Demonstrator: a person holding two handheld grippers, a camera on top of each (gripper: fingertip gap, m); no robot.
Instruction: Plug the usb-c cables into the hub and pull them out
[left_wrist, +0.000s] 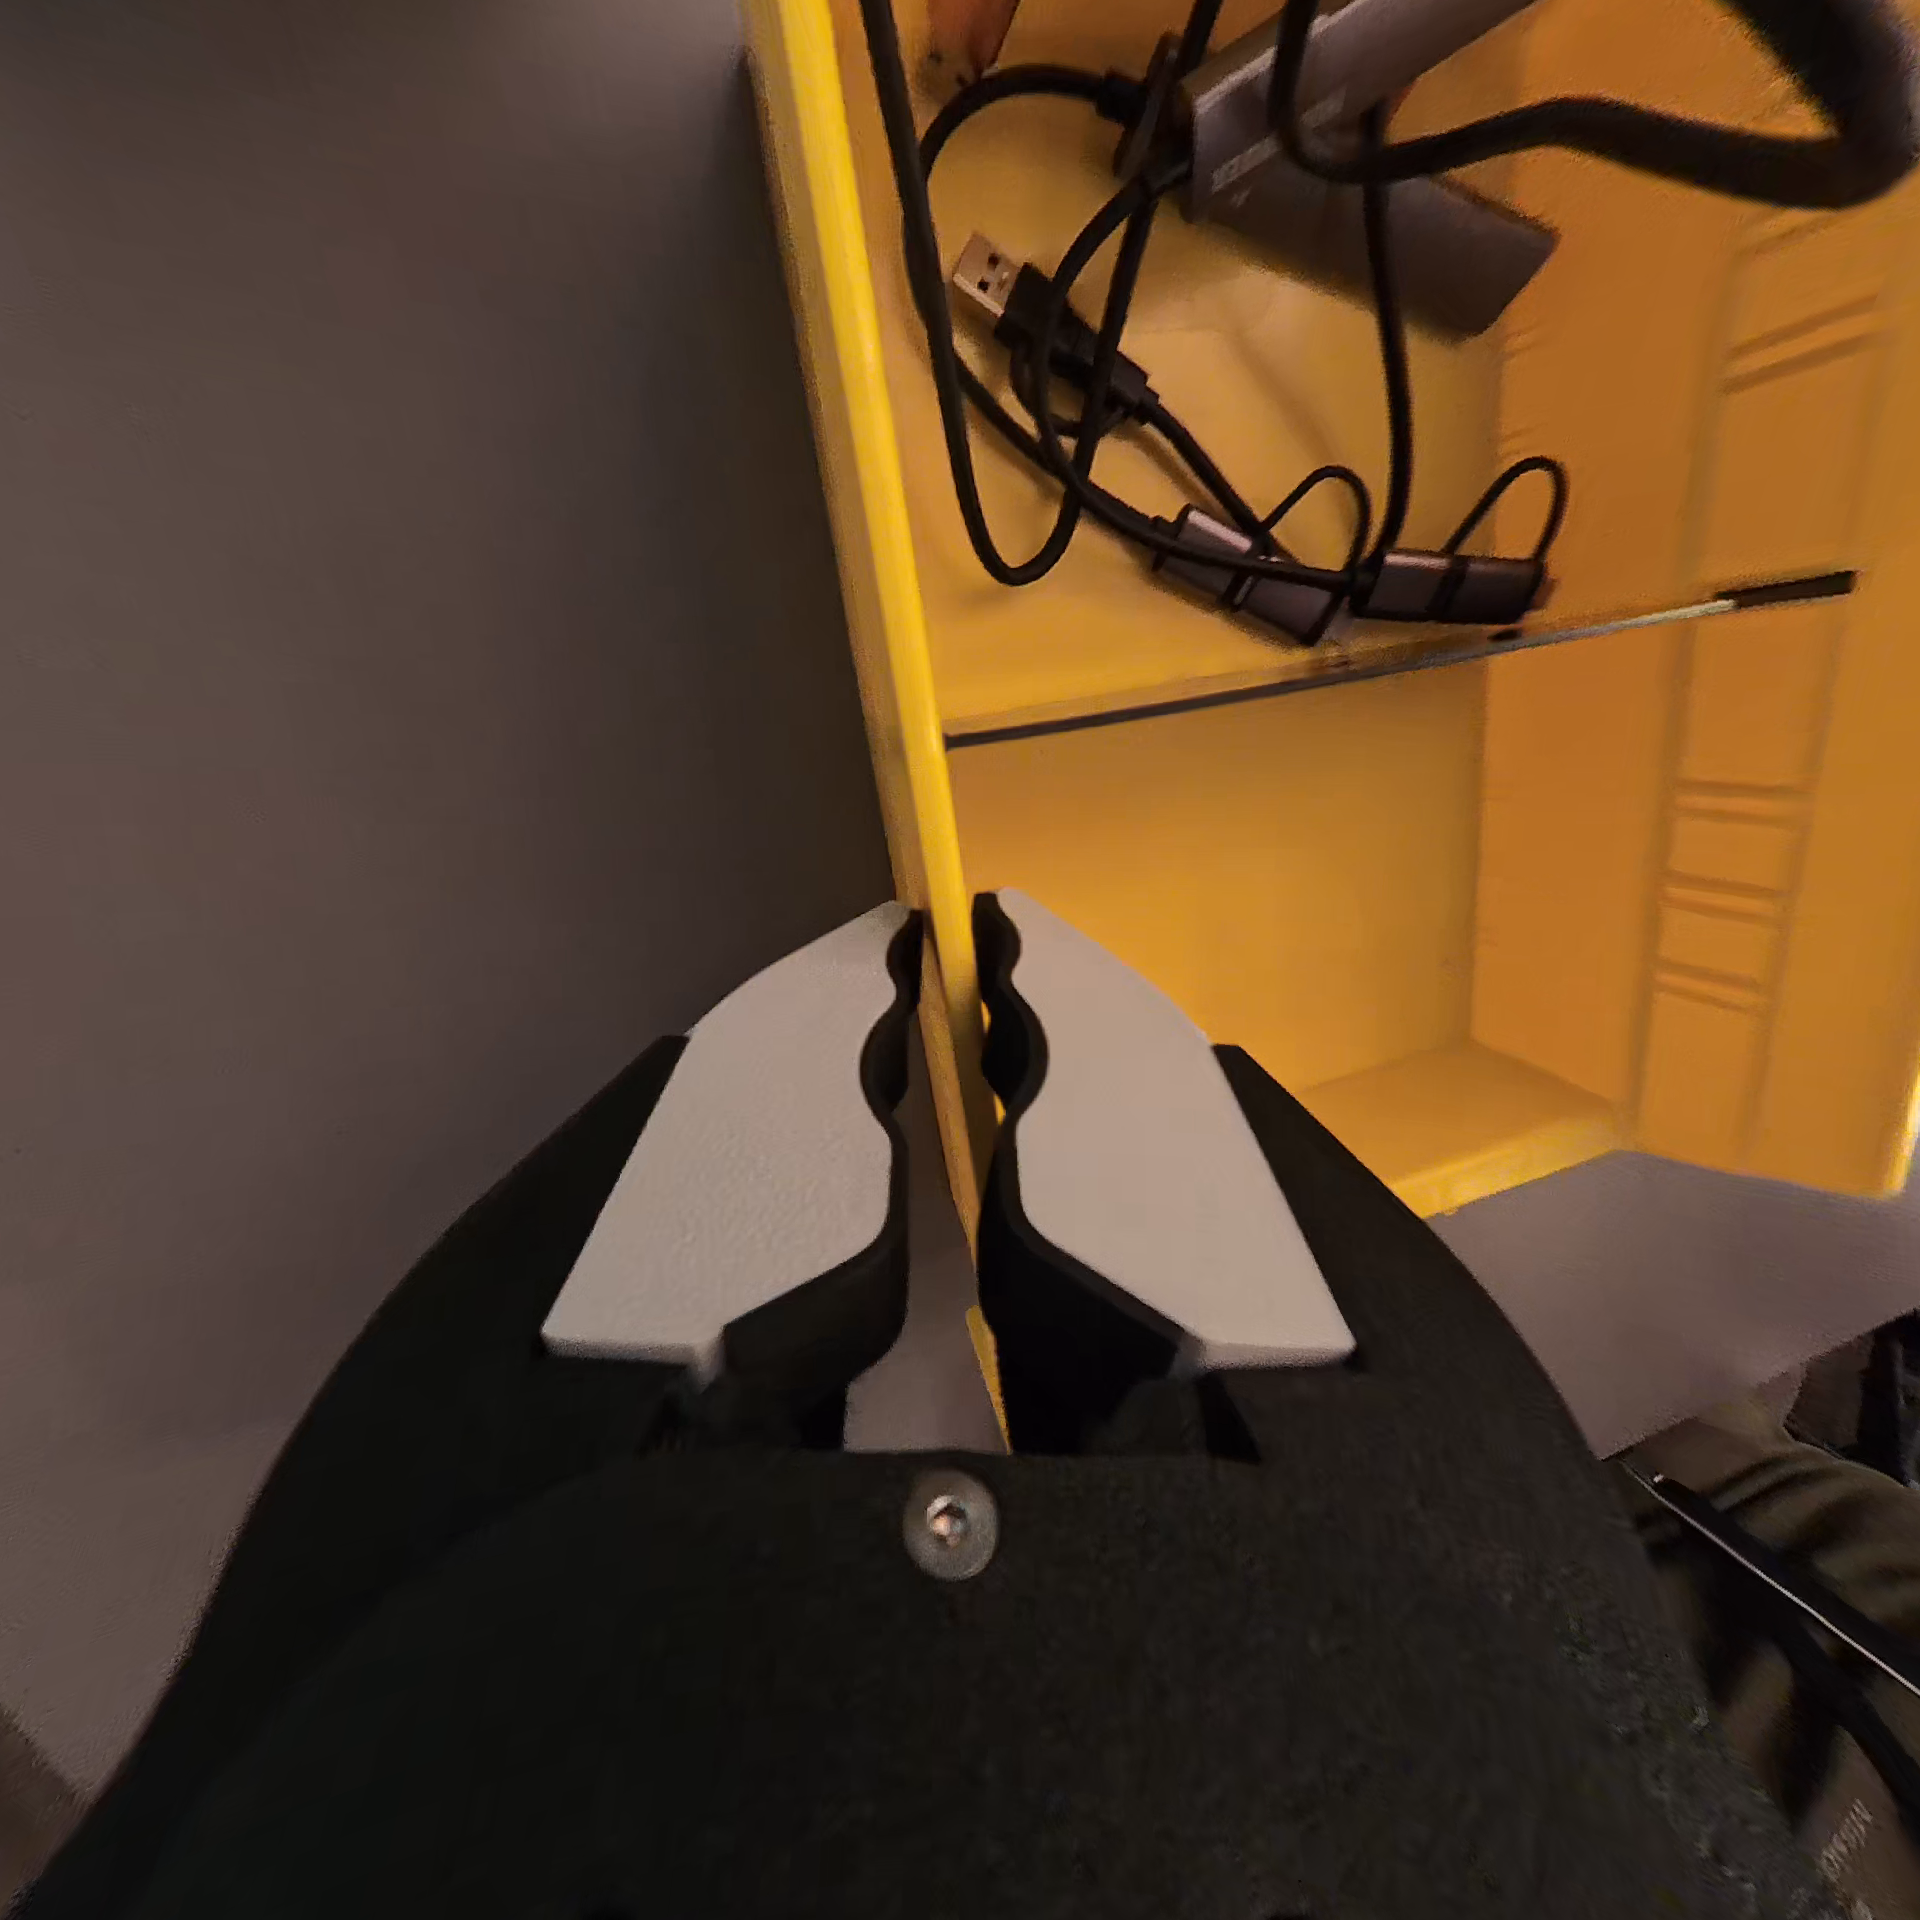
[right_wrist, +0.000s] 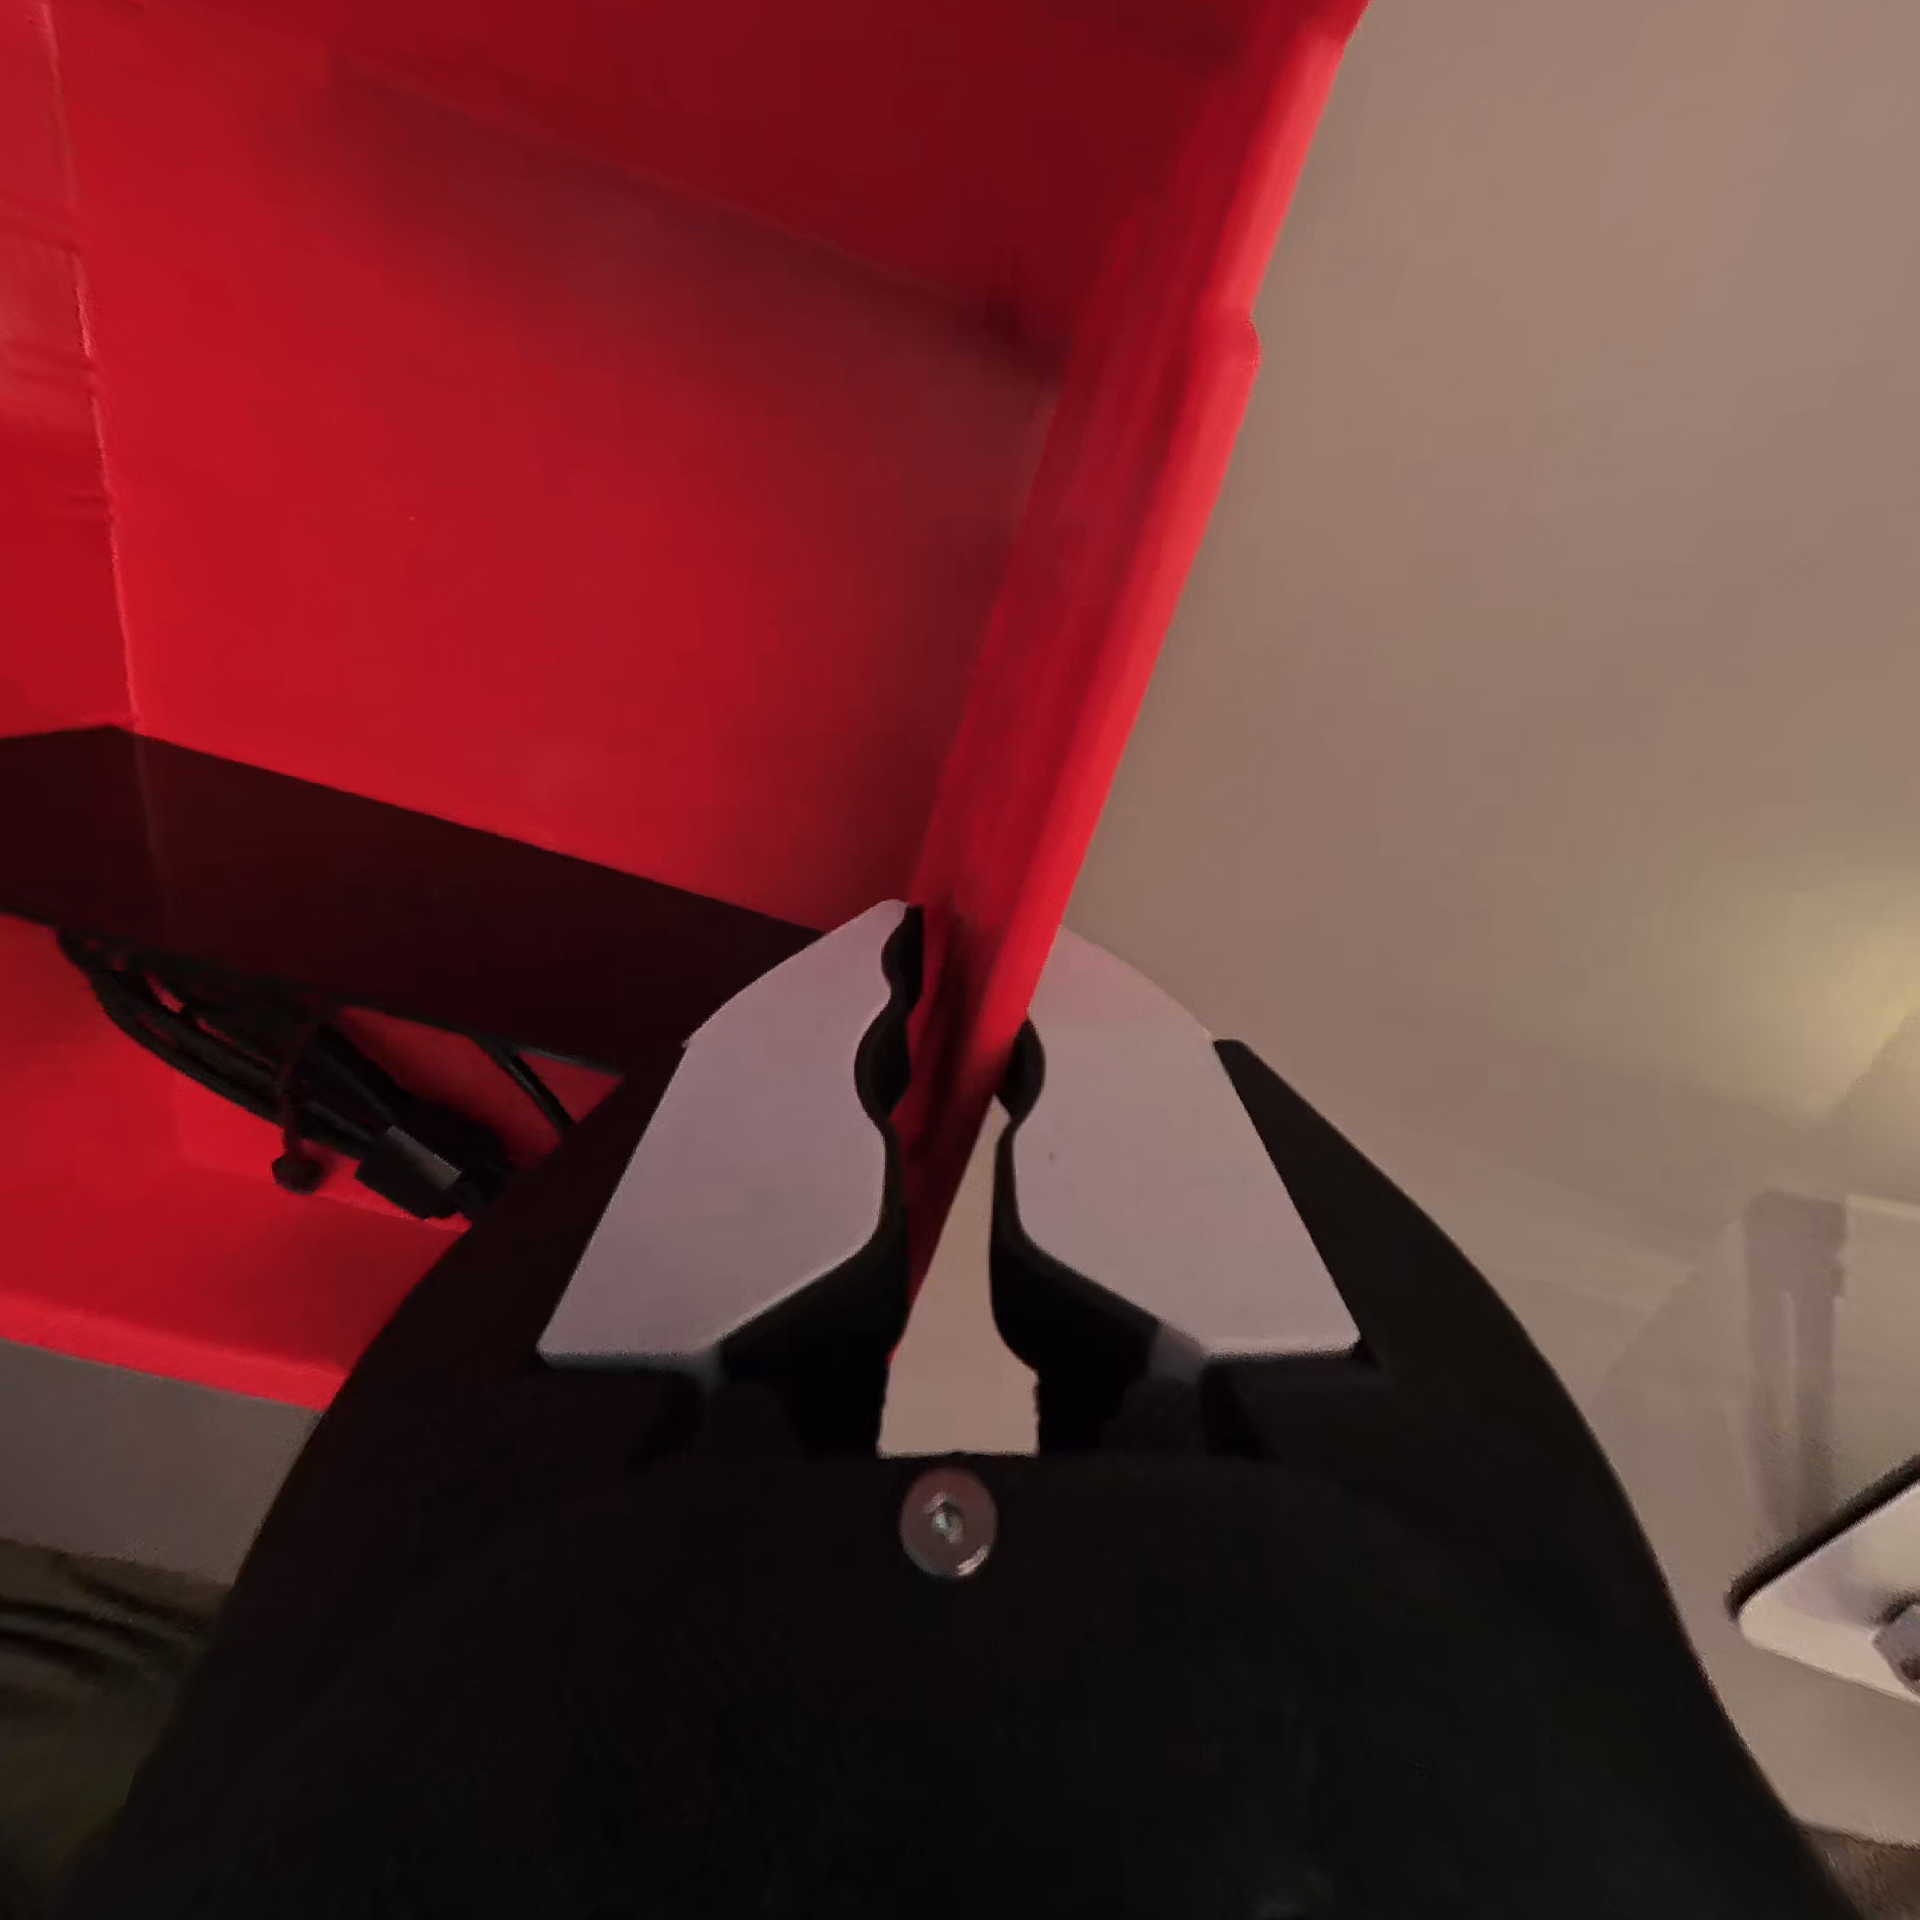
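Observation:
My left gripper (left_wrist: 948, 920) is shut on the side wall of a yellow bin (left_wrist: 883, 540). In the bin's far compartment lie a grey hub (left_wrist: 1351, 145) and tangled black cables (left_wrist: 1091, 416) with a USB-A plug (left_wrist: 982, 272) and grey connector ends (left_wrist: 1382, 592). My right gripper (right_wrist: 971, 935) is shut on the side wall of a red bin (right_wrist: 1091, 623). A bundle of black cables (right_wrist: 312, 1091) lies in the red bin's near compartment, behind a black divider (right_wrist: 364, 862).
A thin divider (left_wrist: 1351, 665) splits the yellow bin; its near compartment (left_wrist: 1247, 883) holds nothing. A thick black cable (left_wrist: 1662, 145) arcs over the hub. Both bins rest on a grey surface (left_wrist: 364, 623). A white object (right_wrist: 1839, 1621) sits at the right edge. Some 70 centimetres of space lies between my two pairs of fingers.

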